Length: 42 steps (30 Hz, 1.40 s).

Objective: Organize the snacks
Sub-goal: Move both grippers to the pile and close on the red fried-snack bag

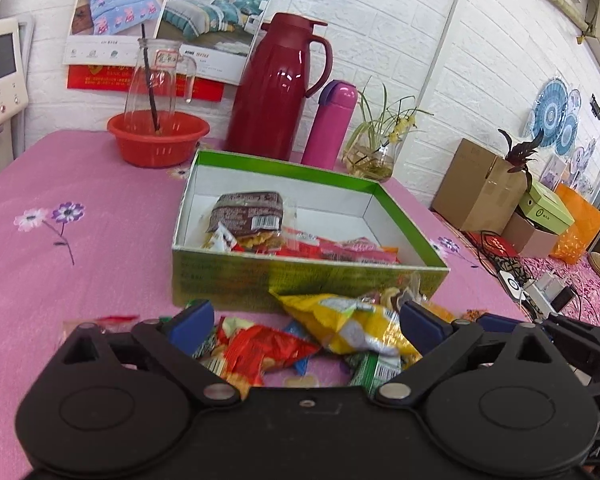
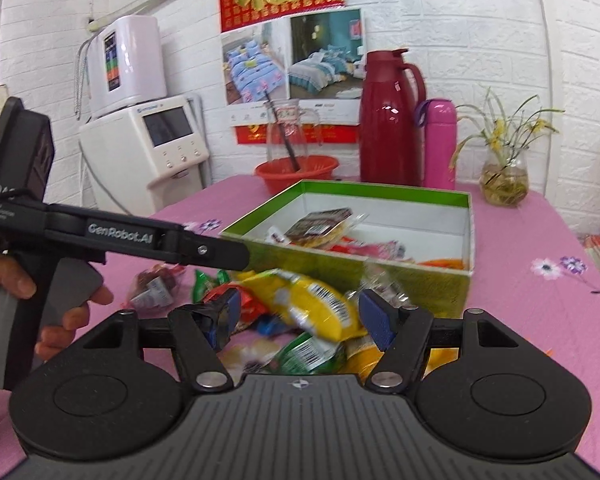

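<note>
Black gripper bodies fill the bottom of both wrist views. Between the spread blue pads of the left gripper (image 1: 306,326) lies a heap of loose snack packets on the pink flowered tablecloth (image 1: 60,264): a red packet (image 1: 260,350), a green packet (image 1: 374,372), and on top a yellow packet (image 1: 348,322). Its jaws stand wide apart and grip nothing. The right gripper (image 2: 298,314) is likewise released, its pads either side of the same yellow packet (image 2: 312,300) without clearly pressing it; the picture is blurred there. Seen from the right wrist, the left gripper reaches in from the left edge, held by the person's left hand (image 2: 56,308), with a dark reddish packet (image 2: 156,284) lying just below it. Just behind the heap stands the open green box (image 1: 300,280), already holding a brown-wrapped snack (image 1: 248,210) and several red packets. Toward the table's far edge are a red basin (image 1: 156,140) with a glass jug, a dark red thermos (image 1: 280,88), a pink flask (image 1: 330,124) and a plant in a glass vase (image 1: 374,160)
</note>
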Tool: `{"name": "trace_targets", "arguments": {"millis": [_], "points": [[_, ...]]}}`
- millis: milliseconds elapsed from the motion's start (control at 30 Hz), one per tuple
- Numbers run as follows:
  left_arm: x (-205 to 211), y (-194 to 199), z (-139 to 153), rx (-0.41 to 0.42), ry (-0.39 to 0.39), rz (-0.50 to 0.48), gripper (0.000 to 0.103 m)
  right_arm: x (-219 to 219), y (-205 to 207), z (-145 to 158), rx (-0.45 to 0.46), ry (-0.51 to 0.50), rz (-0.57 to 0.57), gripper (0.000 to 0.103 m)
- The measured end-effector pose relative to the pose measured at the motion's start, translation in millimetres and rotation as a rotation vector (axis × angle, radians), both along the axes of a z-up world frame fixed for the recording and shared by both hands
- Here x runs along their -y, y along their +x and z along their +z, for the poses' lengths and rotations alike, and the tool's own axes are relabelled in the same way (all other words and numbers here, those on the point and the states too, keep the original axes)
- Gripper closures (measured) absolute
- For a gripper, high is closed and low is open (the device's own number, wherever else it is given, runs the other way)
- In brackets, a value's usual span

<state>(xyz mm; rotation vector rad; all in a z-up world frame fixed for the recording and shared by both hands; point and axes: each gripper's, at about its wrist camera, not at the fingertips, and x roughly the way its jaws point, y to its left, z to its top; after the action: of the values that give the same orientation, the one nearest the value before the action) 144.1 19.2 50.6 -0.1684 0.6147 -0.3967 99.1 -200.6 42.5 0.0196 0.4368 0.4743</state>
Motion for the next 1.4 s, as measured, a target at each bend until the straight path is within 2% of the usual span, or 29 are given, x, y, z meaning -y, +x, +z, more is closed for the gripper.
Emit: {"name": "trace_targets", "arguments": {"millis": [167, 367, 433, 633, 767, 900, 1067, 1100, 1133, 1200, 1233, 1400], "points": [[-26, 1, -16, -0.068, -0.057, 0.006, 0.0, -25, -3, -16, -0.076, 0.035, 0.083, 0.0], [-51, 15, -28, -0.144, -0.142, 0.016, 0.0, -54, 13, -33, -0.182, 0.113, 0.14, 0.0], [-53, 21, -31, -0.159, -0.162, -0.004, 0.0, -62, 18, -36, -0.202, 0.135, 0.145, 0.004], [-56, 29, -33, -0.14, -0.138, -0.016, 0.0, -76, 35, -44, -0.227, 0.137, 0.097, 0.007], [-48, 26, -33, -0.148, -0.125, -0.108, 0.0, -82, 43, -48, -0.227, 0.124, 0.082, 0.011], [-36, 30, -40, -0.136, -0.048, -0.121, 0.0, -90, 51, -53, -0.23, 0.099, 0.072, 0.02], [-31, 42, -53, -0.175, -0.043, -0.119, 0.0, -92, 59, -60, -0.233, 0.093, 0.045, 0.028], [-30, 42, -56, -0.182, -0.035, -0.125, 0.014, -91, 61, -61, -0.237, 0.094, 0.044, 0.032], [-29, 42, -59, -0.187, -0.03, -0.125, 0.017, -90, 63, -64, -0.252, 0.101, 0.05, 0.035], [-29, 39, -60, -0.165, -0.006, -0.107, 0.038, -88, 63, -65, -0.25, 0.119, 0.051, 0.043], [-29, 37, -60, -0.161, 0.004, -0.096, 0.043, -88, 62, -65, -0.246, 0.111, 0.056, 0.044], [-30, 24, -59, -0.159, -0.024, -0.074, 0.047, -90, 49, -62, -0.216, 0.076, 0.069, 0.051]]}}
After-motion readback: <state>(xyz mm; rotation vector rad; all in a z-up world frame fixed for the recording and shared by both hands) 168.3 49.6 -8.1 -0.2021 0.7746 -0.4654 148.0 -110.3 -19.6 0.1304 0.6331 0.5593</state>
